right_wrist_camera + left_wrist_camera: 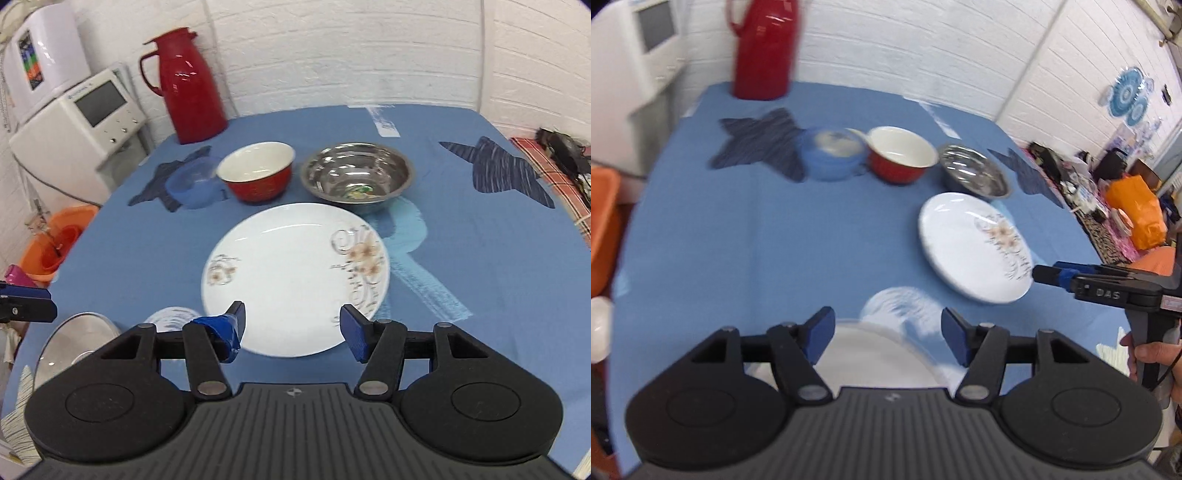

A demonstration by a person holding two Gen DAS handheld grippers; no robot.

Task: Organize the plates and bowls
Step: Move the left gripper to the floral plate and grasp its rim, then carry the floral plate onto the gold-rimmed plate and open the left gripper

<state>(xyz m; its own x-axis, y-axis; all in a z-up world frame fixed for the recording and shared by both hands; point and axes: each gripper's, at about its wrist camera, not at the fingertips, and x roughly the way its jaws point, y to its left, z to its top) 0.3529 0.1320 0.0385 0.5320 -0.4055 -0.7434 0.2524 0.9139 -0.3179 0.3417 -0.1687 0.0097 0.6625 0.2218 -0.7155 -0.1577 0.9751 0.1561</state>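
Note:
A white plate with flower prints (295, 277) (975, 247) lies on the blue tablecloth (480, 266). My right gripper (292, 328) stands open at its near rim, nothing between the fingers; in the left wrist view the same gripper (1039, 274) sits at the plate's right edge. Behind the plate stand a blue bowl (194, 182) (831, 155), a red bowl with white inside (258, 171) (901, 153) and a steel bowl (356, 177) (975, 171). My left gripper (888, 338) is open above a plain white plate (871, 358) (74, 343) at the near edge.
A red thermos jug (188, 85) (764, 48) stands at the table's back left. A white appliance (85, 122) and an orange basin (55, 247) are off the left edge. Dark star-shaped mats (498, 170) (757, 144) lie on the cloth. Clutter fills the right side (1126, 199).

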